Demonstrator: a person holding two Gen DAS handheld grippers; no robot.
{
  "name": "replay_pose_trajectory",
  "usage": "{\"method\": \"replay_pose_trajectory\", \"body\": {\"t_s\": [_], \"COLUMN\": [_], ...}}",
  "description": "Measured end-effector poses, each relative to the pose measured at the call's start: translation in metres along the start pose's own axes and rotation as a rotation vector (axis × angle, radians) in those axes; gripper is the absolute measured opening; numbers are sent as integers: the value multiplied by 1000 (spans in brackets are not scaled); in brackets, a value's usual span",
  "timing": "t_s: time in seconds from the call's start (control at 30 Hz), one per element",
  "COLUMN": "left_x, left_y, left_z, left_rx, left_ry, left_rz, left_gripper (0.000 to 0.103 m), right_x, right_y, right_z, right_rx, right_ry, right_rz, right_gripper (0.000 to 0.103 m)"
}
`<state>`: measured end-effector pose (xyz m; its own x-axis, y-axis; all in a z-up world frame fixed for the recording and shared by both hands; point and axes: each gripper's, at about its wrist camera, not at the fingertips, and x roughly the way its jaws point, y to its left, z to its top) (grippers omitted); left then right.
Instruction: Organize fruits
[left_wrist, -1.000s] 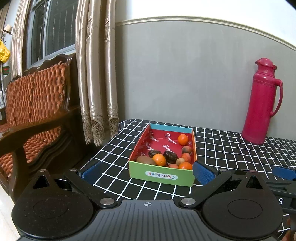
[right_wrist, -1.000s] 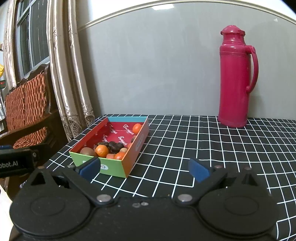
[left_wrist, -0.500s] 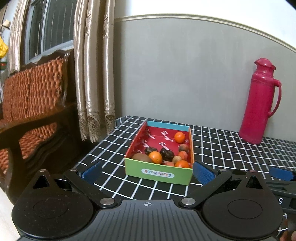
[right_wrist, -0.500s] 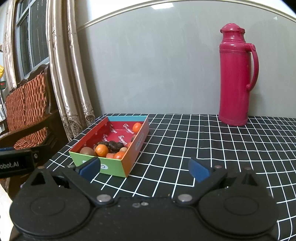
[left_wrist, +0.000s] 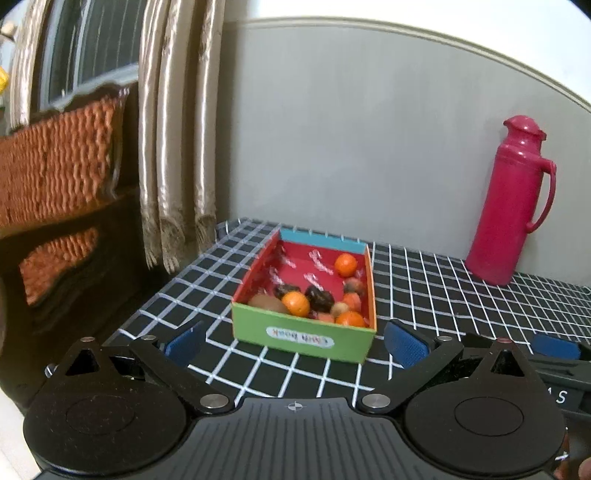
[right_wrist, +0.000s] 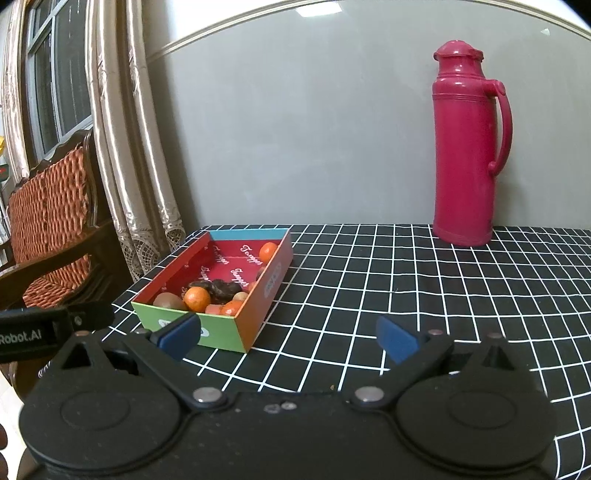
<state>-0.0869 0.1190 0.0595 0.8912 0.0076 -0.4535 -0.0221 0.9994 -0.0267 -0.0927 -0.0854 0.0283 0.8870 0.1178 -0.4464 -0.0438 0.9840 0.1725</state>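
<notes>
On the counter, under a black cloth with a white grid, the left wrist view shows a shallow cardboard box with a green front wall, a blue back wall and a red inside, standing near the counter's left edge. The fruits lie loose inside it: one orange fruit sits alone toward the back, while another orange one, a brown kiwi-like one, dark wrinkled pieces and smaller bits crowd the front. The left tongs hang wide apart and empty just before the box, with its front wall between their blue pads. A pink thermos stands upright by the wall, well apart from the box, and a curtain and a wooden chair with an orange cushion are off to the left. In the right wrist view the box lies to the left, its orange side wall facing the camera, and the right tongs are also wide and empty, the left pad overlapping the box's near corner. The thermos stands at the back right, and the black body of the other tool pokes in from the left edge
</notes>
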Motion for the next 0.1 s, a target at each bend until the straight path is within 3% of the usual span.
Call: {"method": "replay_pose_trajectory", "body": {"t_s": [0.1], "left_x": [0], "left_y": [-4], "left_z": [2], "left_rx": [24], "left_ry": [-6], "left_rz": [9], "left_gripper": [103], "right_x": [1], "right_y": [-1], "right_z": [0], "right_rx": [2], "right_ry": [3], "right_rz": [-5], "right_gripper": [102]}}
